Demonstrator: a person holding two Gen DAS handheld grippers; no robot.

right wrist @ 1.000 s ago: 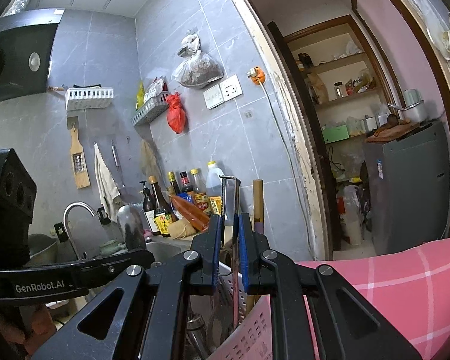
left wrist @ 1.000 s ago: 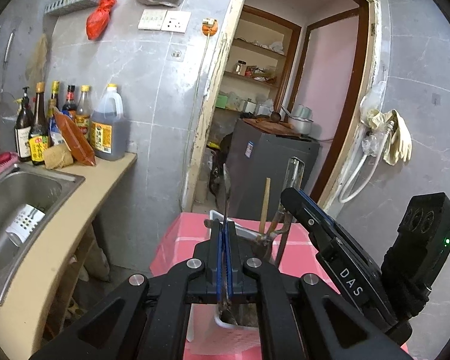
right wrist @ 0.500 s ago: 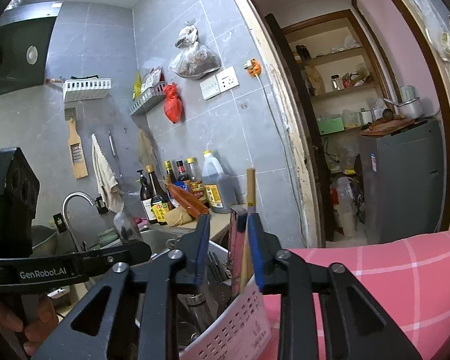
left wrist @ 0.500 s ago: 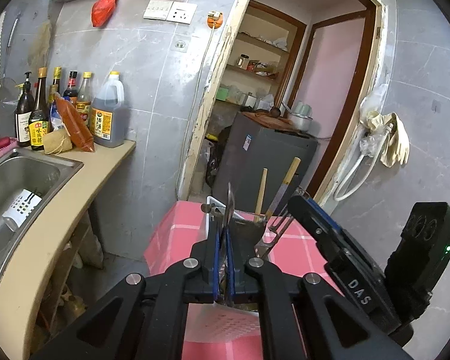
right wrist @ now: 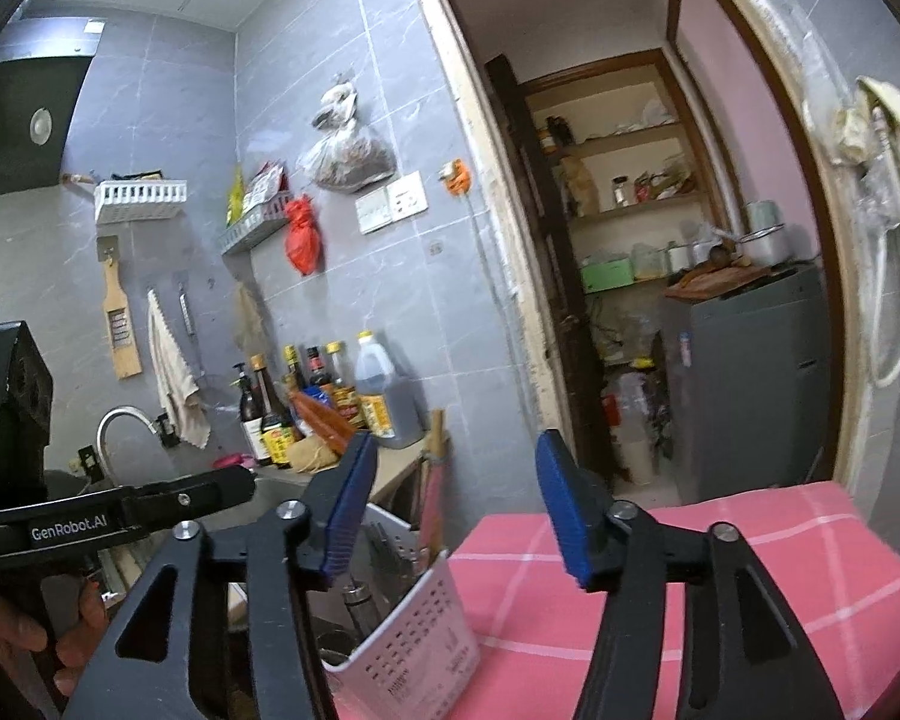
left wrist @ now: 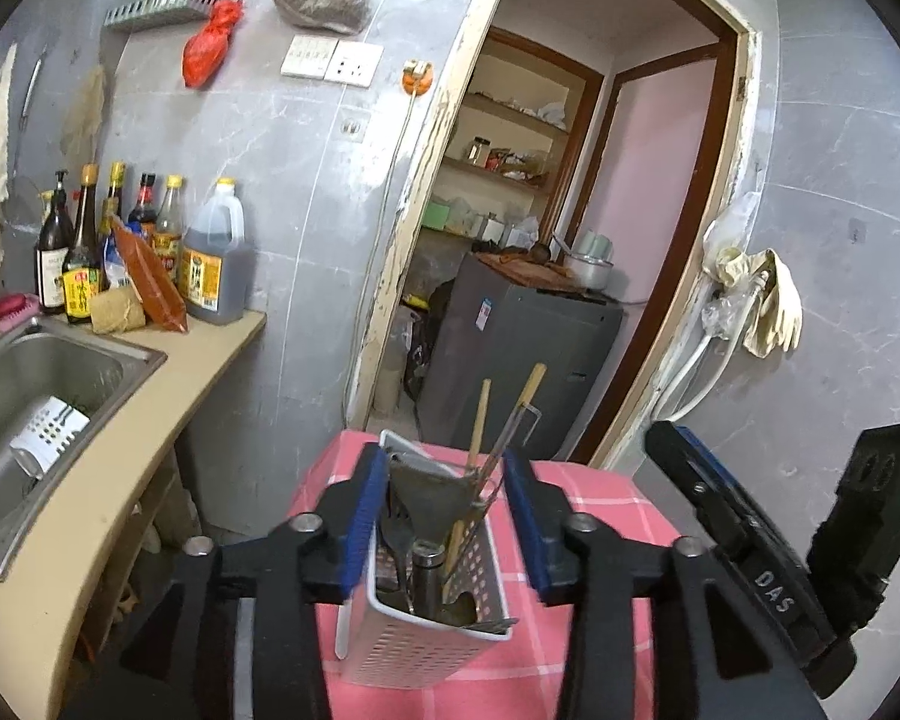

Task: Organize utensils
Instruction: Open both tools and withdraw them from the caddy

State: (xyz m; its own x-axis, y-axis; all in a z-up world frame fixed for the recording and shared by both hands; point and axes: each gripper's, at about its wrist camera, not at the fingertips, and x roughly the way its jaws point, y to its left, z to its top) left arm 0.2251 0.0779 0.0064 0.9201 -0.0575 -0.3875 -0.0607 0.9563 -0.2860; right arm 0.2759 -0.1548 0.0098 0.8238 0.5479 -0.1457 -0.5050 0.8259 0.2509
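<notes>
- Left tongs (left wrist: 447, 504): jaws spread, having just been opening; the blue pads (left wrist: 363, 516) stand on either side of the white perforated caddy (left wrist: 426, 642) without pressing on it.
- Right tongs (right wrist: 453, 504): jaws spread wide, likewise just opened; nothing lies between them but open air and the far doorway (right wrist: 660, 276).
- The caddy stands upright on the pink checked tablecloth (left wrist: 600, 516), directly ahead of the left tongs and to the lower left of the right tongs.
- Utensils in the caddy: two wooden-handled pieces (left wrist: 480, 420) rise above the rim beyond the left tongs; a flat metal blade (left wrist: 429, 504) sits between that pair of pads; the rest are crowded together and cannot be counted.
- Edges: the cloth's far edge drops off just beyond the caddy; to the left of the left tongs a gap of floor separates the table from the counter (left wrist: 120, 480).
- Counter, far left of the left tongs: one steel sink (left wrist: 36, 384), one large jug (left wrist: 213, 270), and about five bottles (left wrist: 81, 258) in a row.
- Hand (right wrist: 30, 636), lower left of the right tongs, grips the other handle.
</notes>
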